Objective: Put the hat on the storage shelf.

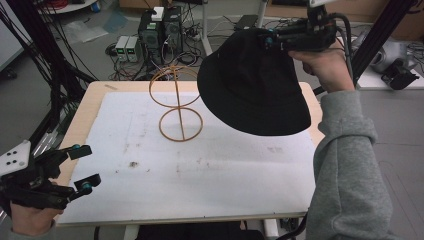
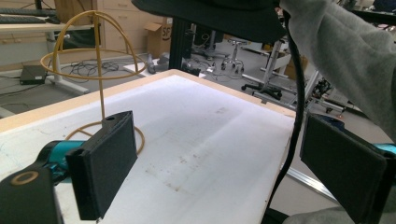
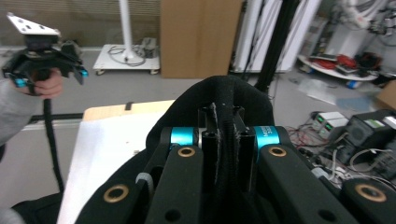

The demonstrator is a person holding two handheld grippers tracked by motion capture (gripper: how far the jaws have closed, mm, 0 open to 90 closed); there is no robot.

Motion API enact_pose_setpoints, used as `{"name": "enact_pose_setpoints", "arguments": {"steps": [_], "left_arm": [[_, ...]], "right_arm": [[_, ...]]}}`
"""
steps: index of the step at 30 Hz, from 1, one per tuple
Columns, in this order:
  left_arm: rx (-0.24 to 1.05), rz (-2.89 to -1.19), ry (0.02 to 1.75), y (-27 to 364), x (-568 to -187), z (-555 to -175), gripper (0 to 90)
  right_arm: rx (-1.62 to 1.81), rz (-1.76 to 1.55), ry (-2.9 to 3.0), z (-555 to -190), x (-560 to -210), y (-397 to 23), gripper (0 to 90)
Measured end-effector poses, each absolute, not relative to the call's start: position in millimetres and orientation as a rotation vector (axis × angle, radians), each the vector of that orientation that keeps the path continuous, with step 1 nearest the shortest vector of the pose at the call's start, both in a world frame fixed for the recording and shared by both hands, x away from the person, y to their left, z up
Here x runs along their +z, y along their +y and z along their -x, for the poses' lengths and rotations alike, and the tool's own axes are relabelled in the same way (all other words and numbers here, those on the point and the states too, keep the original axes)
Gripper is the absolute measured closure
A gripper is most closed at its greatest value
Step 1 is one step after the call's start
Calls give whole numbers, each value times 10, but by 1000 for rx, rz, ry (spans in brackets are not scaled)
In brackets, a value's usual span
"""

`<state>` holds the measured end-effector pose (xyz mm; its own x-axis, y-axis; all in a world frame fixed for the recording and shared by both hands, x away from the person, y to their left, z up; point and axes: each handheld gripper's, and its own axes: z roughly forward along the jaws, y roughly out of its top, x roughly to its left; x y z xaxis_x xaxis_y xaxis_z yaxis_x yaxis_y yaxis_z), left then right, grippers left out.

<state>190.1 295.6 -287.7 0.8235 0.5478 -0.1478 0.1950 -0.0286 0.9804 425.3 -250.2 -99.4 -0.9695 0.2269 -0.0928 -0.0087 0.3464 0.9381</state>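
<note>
While your right gripper [image 1: 267, 39] hangs high over the far right corner of the table [image 1: 85, 107], its jaws are pinched tight on the rim of a black hat [image 1: 252, 87]; in the right gripper view the fabric of the hat [image 3: 224, 107] is squeezed flat between the two pads. The hat droops from that grip, crown side toward you, well above the white sheet [image 1: 200, 165] that covers most of the tabletop.

Just left of the hat stands a wire hat stand [image 1: 179, 102] (a thin yellow frame with a round base ring, an upright rod and a domed cage on top). It sits on the far part of the sheet, upright, and the hat's edge overlaps the cage in the high view, though you cannot tell from there whether they touch. In the left gripper view the stand [image 2: 95, 65] rises beyond the left jaw, apart from the hat's brim overhead.

Your left gripper [image 1: 82, 167] rests low at the near left corner of the table, jaws spread wide with nothing between them.

Beyond the table, the floor holds computer boxes [image 1: 160, 27] and tangled cables [image 1: 130, 65].
</note>
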Motion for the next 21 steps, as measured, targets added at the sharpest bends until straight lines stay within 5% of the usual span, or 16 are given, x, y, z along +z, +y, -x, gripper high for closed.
{"name": "enact_pose_setpoints", "arguments": {"steps": [21], "left_arm": [[315,-1596,606,3011,-2875,-1883,112]], "right_arm": [[1718,-86,2435,-4647,-625,-2033,862]]}}
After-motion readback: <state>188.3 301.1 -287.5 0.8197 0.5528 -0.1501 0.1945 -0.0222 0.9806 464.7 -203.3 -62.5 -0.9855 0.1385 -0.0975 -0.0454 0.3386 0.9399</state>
